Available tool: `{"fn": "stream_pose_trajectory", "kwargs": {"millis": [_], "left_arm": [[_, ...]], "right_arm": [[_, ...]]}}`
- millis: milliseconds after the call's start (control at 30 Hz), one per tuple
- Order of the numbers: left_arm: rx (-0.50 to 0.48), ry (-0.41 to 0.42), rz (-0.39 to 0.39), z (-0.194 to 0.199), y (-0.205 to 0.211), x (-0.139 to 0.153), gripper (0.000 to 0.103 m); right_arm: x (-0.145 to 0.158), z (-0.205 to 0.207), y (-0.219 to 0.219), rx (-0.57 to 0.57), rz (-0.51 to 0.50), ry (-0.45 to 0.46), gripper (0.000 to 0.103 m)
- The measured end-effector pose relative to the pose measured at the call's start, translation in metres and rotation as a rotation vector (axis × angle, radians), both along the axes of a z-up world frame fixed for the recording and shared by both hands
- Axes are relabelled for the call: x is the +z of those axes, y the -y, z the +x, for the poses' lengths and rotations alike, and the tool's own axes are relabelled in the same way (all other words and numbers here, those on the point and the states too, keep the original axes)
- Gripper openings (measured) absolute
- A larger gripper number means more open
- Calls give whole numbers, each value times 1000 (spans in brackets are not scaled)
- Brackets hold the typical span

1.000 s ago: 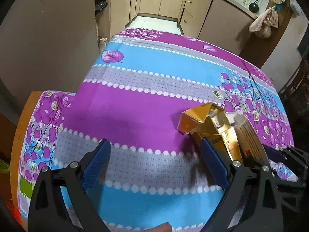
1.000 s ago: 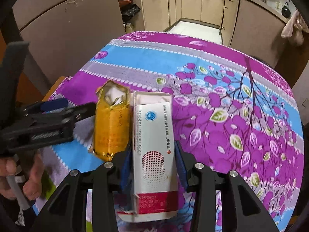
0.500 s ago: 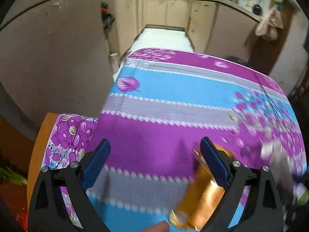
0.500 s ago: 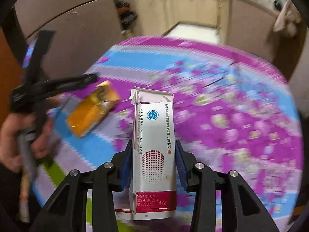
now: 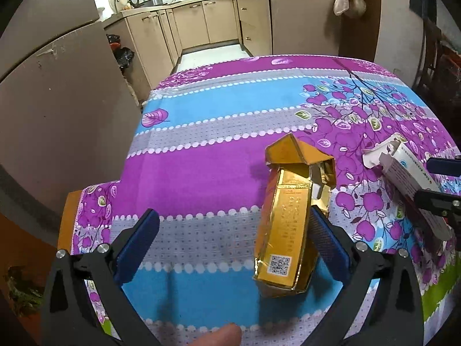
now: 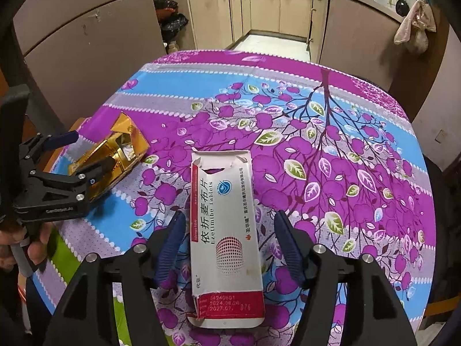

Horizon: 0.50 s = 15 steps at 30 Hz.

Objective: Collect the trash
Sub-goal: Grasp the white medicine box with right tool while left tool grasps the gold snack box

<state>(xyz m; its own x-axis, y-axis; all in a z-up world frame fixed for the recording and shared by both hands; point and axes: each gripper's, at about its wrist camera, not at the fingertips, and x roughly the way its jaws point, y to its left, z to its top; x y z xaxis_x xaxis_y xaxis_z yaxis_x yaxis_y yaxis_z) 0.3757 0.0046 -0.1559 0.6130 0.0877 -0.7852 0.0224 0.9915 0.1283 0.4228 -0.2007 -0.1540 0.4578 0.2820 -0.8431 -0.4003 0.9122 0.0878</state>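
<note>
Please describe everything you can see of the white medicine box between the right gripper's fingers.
The white medicine box is a long, flat cardboard carton with a red band at its near end, a red dotted circle, a blue logo and printed text. Its far flap is torn open. It lies flat on the patterned tablecloth, between the open fingers of the right gripper, which have just been opening; gaps show on both sides.

Two emptied cartons lie flat on a kitchen table's cloth.
The gold box [image 5: 285, 225], shiny foil card with a square code printed near its close end, lies on its side with its far flaps torn open and splayed. To its right, well apart, the white tablet box [image 6: 227, 227] lies face up, a red band with stamped dates at its near end, its far end ripped open and empty.
</note>
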Motion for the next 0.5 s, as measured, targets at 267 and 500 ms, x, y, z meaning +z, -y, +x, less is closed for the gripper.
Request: {"fn": "stream_pose_trajectory", "kwargs": {"millis": [267, 500], "left_arm": [[-33, -7, -1, -6, 7, 1, 98], [-27, -8, 1, -6, 3, -12, 94]], "right_arm": [[-7, 6, -17, 31, -97, -1, 66], [-10, 4, -26, 43, -148, 17, 47]]}}
